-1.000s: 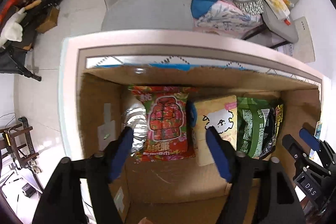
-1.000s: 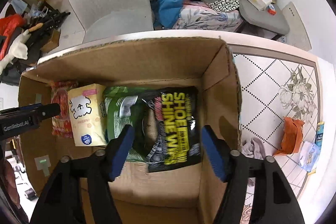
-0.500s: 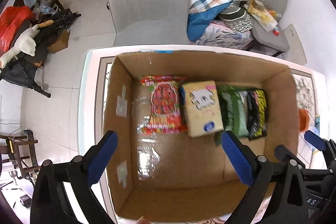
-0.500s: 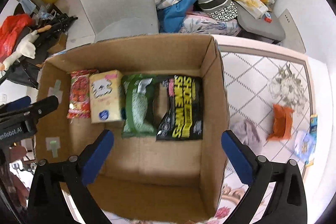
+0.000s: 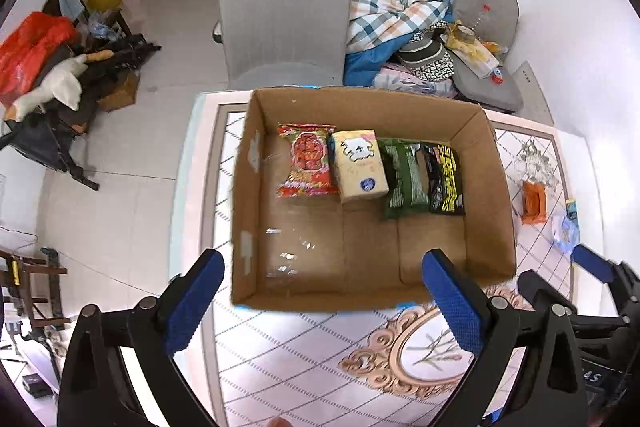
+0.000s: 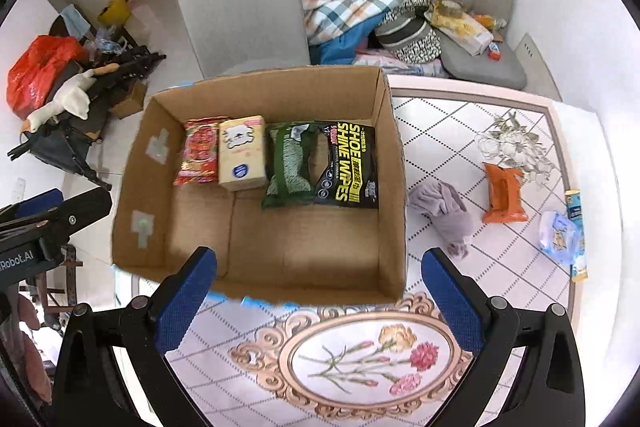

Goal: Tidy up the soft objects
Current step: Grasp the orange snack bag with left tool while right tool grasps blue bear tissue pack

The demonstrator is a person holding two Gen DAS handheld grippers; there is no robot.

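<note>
Cardboard box (image 6: 394, 187) on the table (image 6: 460, 131) held, left to right, red packet (image 6: 199, 151), cream tissue pack (image 6: 242, 153), green pack (image 6: 289, 165), black shoe-wipes pack (image 6: 350, 165). Purple cloth (image 6: 442, 213) and orange pack (image 6: 503, 193) lay outside. Left gripper (image 5: 322, 281) and right gripper (image 6: 318, 279) hovered spread, empty.

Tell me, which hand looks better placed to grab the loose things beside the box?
Probably the right tool: open and empty, its view shows the purple cloth and orange pack right of the box. The left tool faces the box.
</note>
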